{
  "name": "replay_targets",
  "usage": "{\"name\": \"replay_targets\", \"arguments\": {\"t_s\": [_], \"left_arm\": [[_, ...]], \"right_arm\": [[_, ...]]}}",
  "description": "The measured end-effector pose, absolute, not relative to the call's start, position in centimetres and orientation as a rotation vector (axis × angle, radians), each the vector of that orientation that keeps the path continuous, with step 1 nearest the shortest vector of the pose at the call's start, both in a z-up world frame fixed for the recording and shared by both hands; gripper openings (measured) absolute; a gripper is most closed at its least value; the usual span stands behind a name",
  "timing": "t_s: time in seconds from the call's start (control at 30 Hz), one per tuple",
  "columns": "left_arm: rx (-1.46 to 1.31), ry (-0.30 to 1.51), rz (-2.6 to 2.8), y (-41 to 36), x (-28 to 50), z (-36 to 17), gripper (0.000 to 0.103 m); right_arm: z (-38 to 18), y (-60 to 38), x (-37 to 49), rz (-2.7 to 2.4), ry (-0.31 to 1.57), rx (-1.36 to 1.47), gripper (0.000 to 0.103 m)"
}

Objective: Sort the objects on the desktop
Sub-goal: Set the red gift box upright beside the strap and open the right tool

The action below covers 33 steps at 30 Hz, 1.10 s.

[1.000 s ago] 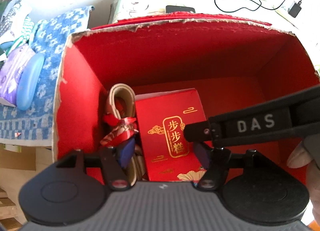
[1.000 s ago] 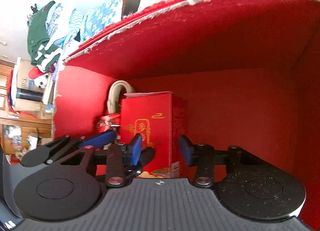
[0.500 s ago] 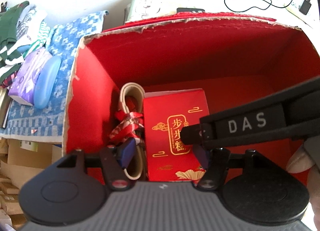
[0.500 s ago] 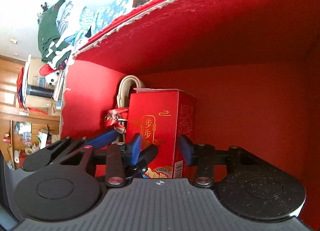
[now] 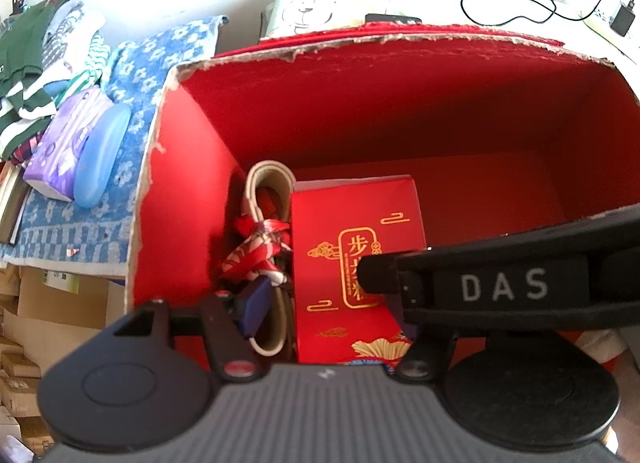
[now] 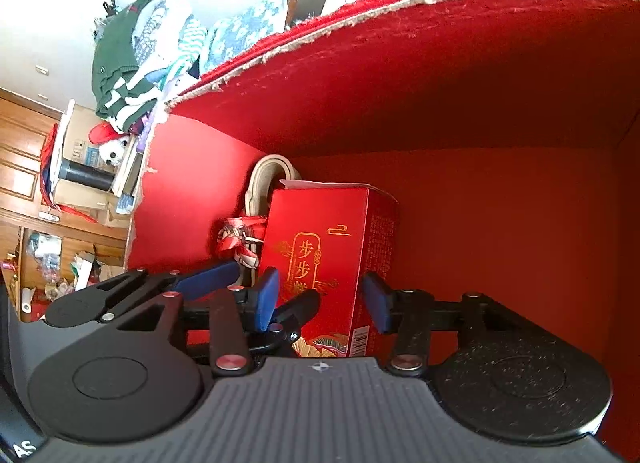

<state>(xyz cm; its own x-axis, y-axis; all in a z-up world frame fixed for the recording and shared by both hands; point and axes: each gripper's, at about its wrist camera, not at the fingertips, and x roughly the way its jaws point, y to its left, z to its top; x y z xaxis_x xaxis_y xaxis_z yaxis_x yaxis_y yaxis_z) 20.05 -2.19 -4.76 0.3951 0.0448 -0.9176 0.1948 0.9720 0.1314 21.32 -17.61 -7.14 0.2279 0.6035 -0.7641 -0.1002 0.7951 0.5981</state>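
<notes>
Two hand-held grippers are reaching down into a big red bin [image 5: 400, 111] with torn cardboard edges. Inside it, a small red carton [image 6: 320, 263] with gold characters is standing upright near the bin's left wall, and a cream strap [image 5: 268, 183] tied with a red ribbon [image 5: 256, 243] is sitting just beside it, between the carton and that wall. The right gripper [image 6: 320, 303] is straddling the carton, and its jaws have just been opening: a second ago the blue pads [image 6: 266, 299] were close in on the carton's sides, and now a gap is showing on the right side, so the carton appears released and standing by itself on the bin floor. The left gripper [image 5: 324, 309] is hanging open and empty, its left pad low beside the strap, with the right gripper's black arm crossing in front of it. Both views now are looking a little further back, showing more of the bin's rim. Outside the bin, a blue patterned cloth [image 5: 160, 63], a blue case [image 5: 102, 151] and a purple pack [image 5: 64, 147] are lying to the left. The carton seems to be placed, so this sorting step looks nearly done; the likely next need is lifting both grippers clear without knocking the carton over.
</notes>
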Motion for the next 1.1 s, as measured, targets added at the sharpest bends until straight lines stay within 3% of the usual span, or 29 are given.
{"name": "replay_targets", "arguments": {"t_s": [0.83, 1.1], "left_arm": [[0.267, 1.113, -0.148, -2.3, 19.7, -4.3, 0.069], [0.238, 1.006, -0.132, -2.0, 16.9, -0.5, 0.069]], "right_arm": [[-6.1, -20.9, 20.2, 0.401, 1.142, 0.567, 0.051], [-3.2, -23.9, 17.5, 0.455, 1.009, 0.564, 0.051]]}}
